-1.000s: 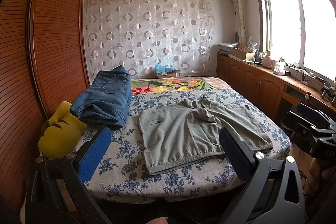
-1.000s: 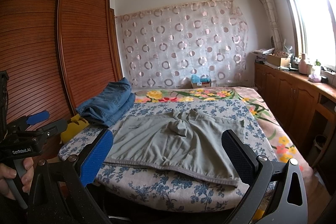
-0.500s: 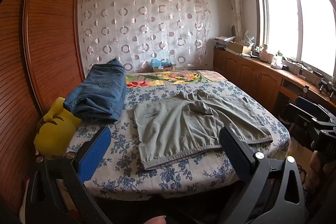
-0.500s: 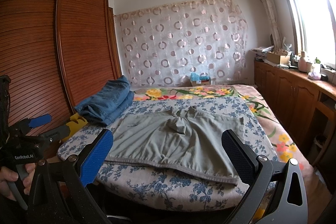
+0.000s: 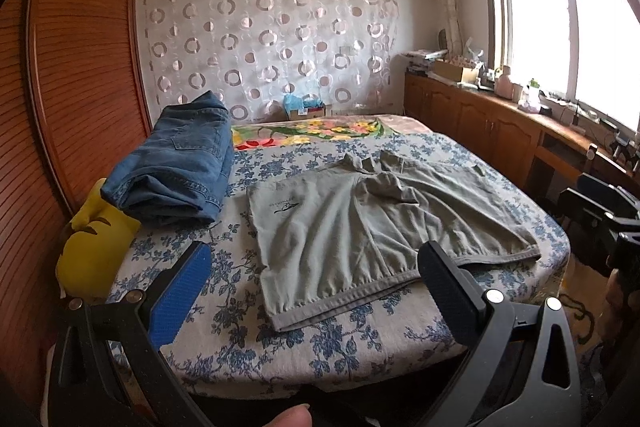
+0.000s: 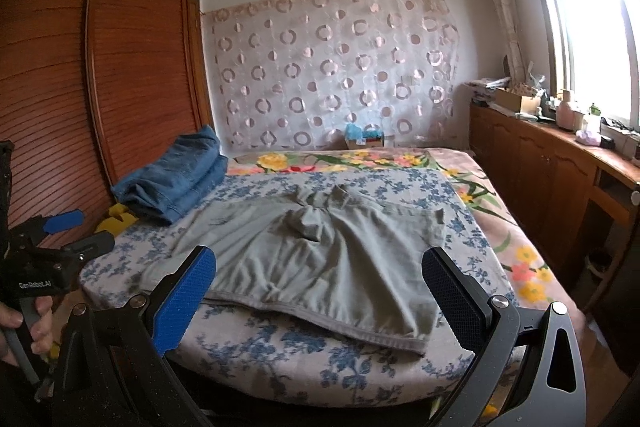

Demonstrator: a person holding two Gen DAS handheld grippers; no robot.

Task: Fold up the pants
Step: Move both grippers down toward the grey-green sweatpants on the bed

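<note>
I held both grippers, left point(image 5: 310, 279) and right point(image 6: 316, 285), spread and empty before the grey pants point(image 5: 372, 227), waistband nearest, lying crosswise.

Readable text: "GenRobot.AI", in small white letters, the only wording that can be made out.
Where it stands: on the black body of the left gripper point(image 6: 60, 231), seen from the right wrist view, just above the hand point(image 6: 24, 323) that holds its handle.
Mark on the pants: a small dark logo with a line of tiny lettering above it on the grey pants point(image 5: 376, 231), near the corner closest to the folded jeans point(image 5: 180, 167) (too small to read).
Box behind the pants: a label on the cardboard box point(image 5: 306, 111), unreadable.
</note>
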